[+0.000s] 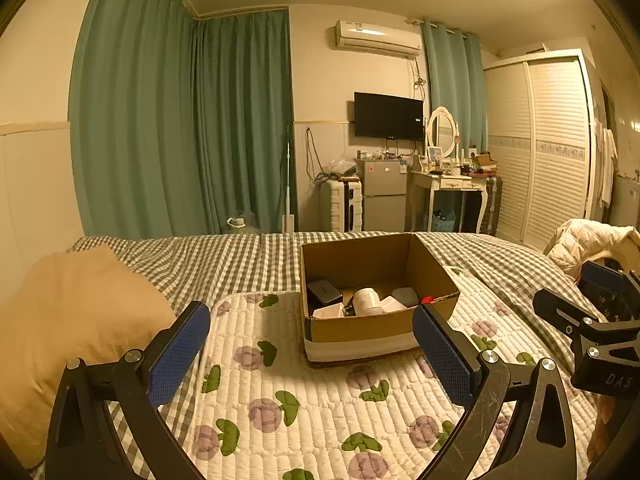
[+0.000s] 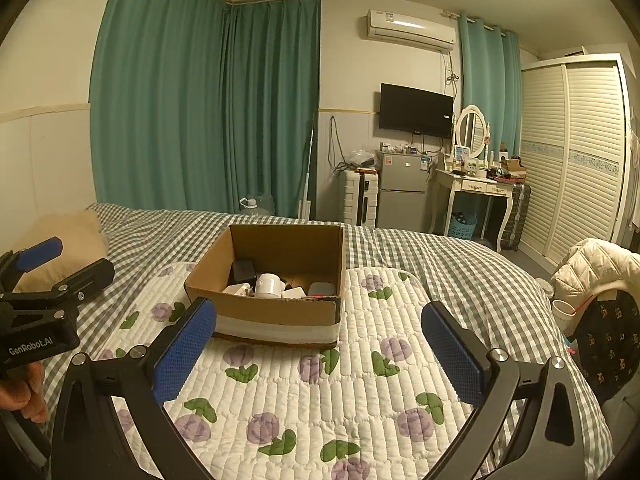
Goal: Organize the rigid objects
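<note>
An open cardboard box stands on the flowered quilt on the bed. Inside it lie a white mug, a black box, a grey case, white items and a small red thing. My left gripper is open and empty, just before the box's near wall. My right gripper is open and empty, just before the box. Each gripper also shows in the other's view: the right one and the left one.
A tan pillow lies at the left of the bed. A cream jacket and a dark patterned cloth lie at the right edge. The flowered quilt covers the checked sheet. Curtains, fridge, dressing table and wardrobe stand beyond.
</note>
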Demonstrator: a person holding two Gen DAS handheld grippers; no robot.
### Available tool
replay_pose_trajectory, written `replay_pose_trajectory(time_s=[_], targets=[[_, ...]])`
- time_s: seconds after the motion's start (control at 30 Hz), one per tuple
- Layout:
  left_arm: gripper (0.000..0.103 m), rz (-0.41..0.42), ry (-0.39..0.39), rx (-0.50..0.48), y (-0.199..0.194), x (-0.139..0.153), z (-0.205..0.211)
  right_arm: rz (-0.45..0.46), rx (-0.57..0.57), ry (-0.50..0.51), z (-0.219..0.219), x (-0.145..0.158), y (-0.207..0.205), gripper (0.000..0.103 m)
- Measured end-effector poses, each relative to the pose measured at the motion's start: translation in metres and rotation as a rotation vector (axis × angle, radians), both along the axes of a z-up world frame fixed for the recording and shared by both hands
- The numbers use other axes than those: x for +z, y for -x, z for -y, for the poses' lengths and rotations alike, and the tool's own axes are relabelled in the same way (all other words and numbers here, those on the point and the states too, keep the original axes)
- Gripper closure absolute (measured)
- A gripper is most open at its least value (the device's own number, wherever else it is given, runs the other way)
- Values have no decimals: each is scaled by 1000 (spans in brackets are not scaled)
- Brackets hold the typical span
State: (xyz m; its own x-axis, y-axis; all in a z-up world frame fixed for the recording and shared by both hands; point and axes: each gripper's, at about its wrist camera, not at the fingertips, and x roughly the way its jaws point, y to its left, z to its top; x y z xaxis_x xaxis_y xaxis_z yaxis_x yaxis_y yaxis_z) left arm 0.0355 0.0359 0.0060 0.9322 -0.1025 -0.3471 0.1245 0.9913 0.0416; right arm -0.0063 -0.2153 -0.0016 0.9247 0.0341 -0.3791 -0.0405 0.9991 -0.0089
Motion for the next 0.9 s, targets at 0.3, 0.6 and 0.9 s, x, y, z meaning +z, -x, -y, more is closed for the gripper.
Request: replay_pose_trajectory(time_s=[0.3, 0.6, 0.9], targets=[[0, -22, 18, -13, -2, -2, 0, -10, -21, -6, 6, -5, 2, 0], [0, -33, 20, -19, -2, -4, -1, -11, -21, -5, 6, -4, 0, 0], [0, -51, 35, -19, -4, -7, -5, -15, -26, -5, 4, -4, 0, 0]])
